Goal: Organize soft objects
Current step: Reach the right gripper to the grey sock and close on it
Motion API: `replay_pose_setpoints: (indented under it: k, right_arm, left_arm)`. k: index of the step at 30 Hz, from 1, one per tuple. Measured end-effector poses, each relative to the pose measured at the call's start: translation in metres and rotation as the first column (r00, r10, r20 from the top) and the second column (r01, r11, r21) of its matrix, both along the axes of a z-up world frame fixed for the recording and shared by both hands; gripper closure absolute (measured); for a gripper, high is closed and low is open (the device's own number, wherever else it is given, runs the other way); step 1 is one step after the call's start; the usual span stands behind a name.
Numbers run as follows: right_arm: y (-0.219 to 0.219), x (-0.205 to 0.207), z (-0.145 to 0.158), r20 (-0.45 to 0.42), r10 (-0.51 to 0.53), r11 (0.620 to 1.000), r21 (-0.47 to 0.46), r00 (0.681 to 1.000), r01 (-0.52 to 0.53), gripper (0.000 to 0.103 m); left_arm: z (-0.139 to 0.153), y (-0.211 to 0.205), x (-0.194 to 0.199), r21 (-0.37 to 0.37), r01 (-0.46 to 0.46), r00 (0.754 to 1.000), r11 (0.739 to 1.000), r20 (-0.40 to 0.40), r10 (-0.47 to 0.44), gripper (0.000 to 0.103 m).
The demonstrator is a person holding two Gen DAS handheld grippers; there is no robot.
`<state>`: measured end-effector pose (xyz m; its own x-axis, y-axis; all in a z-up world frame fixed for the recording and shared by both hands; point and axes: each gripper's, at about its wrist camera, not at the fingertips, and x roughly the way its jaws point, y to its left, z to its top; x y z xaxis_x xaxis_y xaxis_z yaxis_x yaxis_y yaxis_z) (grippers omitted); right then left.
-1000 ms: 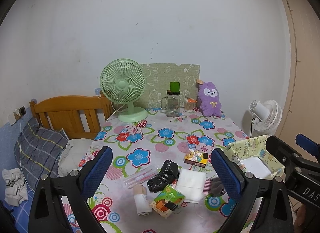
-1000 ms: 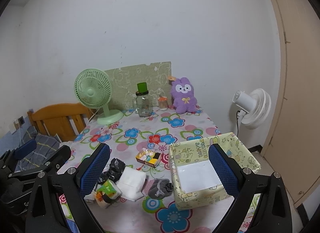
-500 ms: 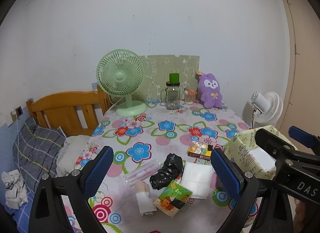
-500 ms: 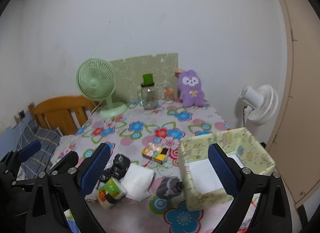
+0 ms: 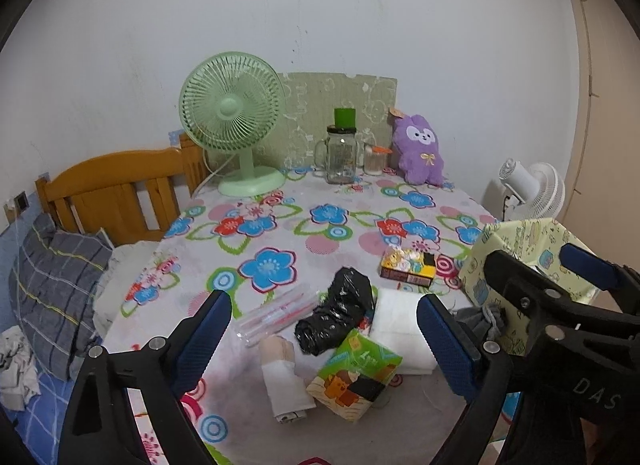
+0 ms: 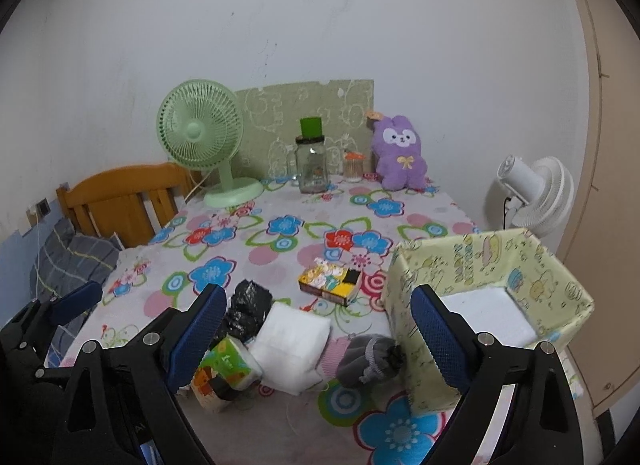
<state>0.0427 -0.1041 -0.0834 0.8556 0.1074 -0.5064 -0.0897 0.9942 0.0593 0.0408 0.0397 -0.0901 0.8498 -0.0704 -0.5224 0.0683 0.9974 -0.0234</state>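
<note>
On the flowered table lie a black plastic bag [image 5: 340, 317], a white folded cloth [image 5: 400, 329], a green tissue pack [image 5: 356, 373] and a beige roll [image 5: 282, 381]. A grey sock ball [image 6: 370, 355] rests against the yellow-green fabric box [image 6: 472, 261]. A purple plush [image 6: 400, 155] leans at the far wall. My left gripper [image 5: 324, 299] hovers above the bag and roll, its jaws closing slightly with nothing touching its pads. Just as wide and empty, my right gripper [image 6: 319, 293] hangs above the cloth [image 6: 290, 339] and sock ball.
A small yellow box [image 6: 330, 283] and a clear tube pack [image 5: 276, 313] lie mid-table. A green fan [image 5: 232, 117], a glass jar [image 5: 340, 157] and a patterned board stand at the back. A wooden bed frame [image 5: 116, 181] is left, a white fan [image 6: 536, 197] right.
Both grippers have sunk toward the table and come nearer the pile, which now looks larger and sits higher between the fingers. Nothing on the table has moved.
</note>
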Motion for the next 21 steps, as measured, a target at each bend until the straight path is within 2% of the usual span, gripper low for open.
replay_pose_setpoints:
  k: [11,18,21]
  right_arm:
    - [0.012,0.014,-0.042,-0.076,0.01,1.0,-0.008,0.997,-0.011,0.01]
    - [0.011,0.02,-0.064,-0.115,-0.028,1.0,0.001,0.993,0.029,0.012]
    - [0.008,0.022,-0.072,-0.126,-0.062,0.998,0.001,0.99,0.063,0.012]
  left_arm:
    - [-0.039,0.0,0.01,-0.022,0.025,0.996,0.999,-0.081,-0.027,0.009]
    - [-0.061,-0.006,0.017,-0.021,0.049,0.99,0.999,-0.128,-0.051,0.01]
    - [-0.07,-0.01,0.023,-0.007,0.046,0.989,0.999,-0.142,-0.046,0.017]
